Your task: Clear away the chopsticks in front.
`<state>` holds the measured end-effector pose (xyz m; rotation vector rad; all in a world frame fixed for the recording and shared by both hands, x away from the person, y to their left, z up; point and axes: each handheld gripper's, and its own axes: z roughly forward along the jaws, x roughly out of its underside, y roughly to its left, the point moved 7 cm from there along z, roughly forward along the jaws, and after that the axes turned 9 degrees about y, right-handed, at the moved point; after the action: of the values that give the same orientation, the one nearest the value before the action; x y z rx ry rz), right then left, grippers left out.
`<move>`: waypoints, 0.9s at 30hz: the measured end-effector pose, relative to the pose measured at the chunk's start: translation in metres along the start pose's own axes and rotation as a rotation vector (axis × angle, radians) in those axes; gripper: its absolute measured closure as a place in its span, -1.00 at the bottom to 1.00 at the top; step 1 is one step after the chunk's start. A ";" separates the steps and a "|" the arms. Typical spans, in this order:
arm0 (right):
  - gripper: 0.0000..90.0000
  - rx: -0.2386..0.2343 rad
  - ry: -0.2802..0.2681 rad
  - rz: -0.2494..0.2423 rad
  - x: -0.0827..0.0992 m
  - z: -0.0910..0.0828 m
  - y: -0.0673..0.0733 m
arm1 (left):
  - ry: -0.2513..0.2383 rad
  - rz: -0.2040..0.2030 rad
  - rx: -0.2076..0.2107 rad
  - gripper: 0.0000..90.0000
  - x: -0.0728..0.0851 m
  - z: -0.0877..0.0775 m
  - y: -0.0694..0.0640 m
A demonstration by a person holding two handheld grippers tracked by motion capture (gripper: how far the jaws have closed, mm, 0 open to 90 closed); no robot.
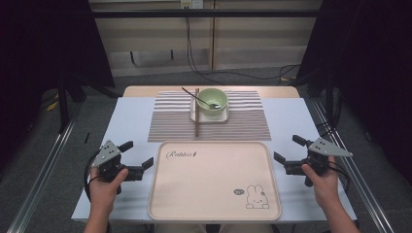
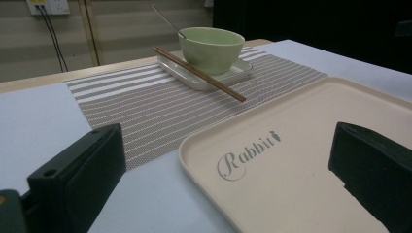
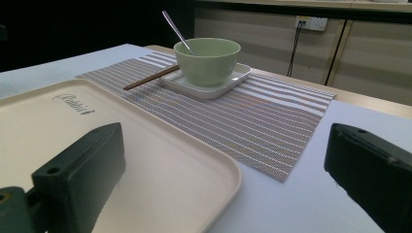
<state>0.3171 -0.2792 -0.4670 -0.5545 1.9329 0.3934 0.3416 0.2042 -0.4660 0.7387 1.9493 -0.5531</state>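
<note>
A cream tray (image 1: pixel 214 194) printed "Rabbit" with a bunny lies at the table's near middle, bare. Beyond it a striped placemat (image 1: pixel 170 121) carries a white square dish (image 1: pixel 209 118) with a green bowl (image 1: pixel 213 101) on it. A metal spoon (image 1: pixel 194 97) rests in the bowl, and brown chopsticks (image 1: pixel 197 116) lie across the dish's left edge. My left gripper (image 1: pixel 137 154) hovers open just left of the tray, nothing between its fingers. At the tray's right side my right gripper (image 1: pixel 287 148) is open and holds nothing. Both gripper views show the bowl (image 2: pixel 212 48) (image 3: pixel 208 60) ahead.
The white table top (image 1: pixel 131 116) has bare room on both sides of the placemat. Cables (image 1: pixel 204 73) trail on the floor behind the table, and dark stands flank it left and right.
</note>
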 end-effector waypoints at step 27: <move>-0.98 -0.008 -0.001 -0.021 -0.001 -0.003 0.001 | 0.018 -0.055 0.020 -1.00 -0.026 0.034 0.002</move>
<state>0.3144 -0.2792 -0.4654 -0.5797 1.9239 0.3879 0.3738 0.1771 -0.4578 0.7062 1.9883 -0.6024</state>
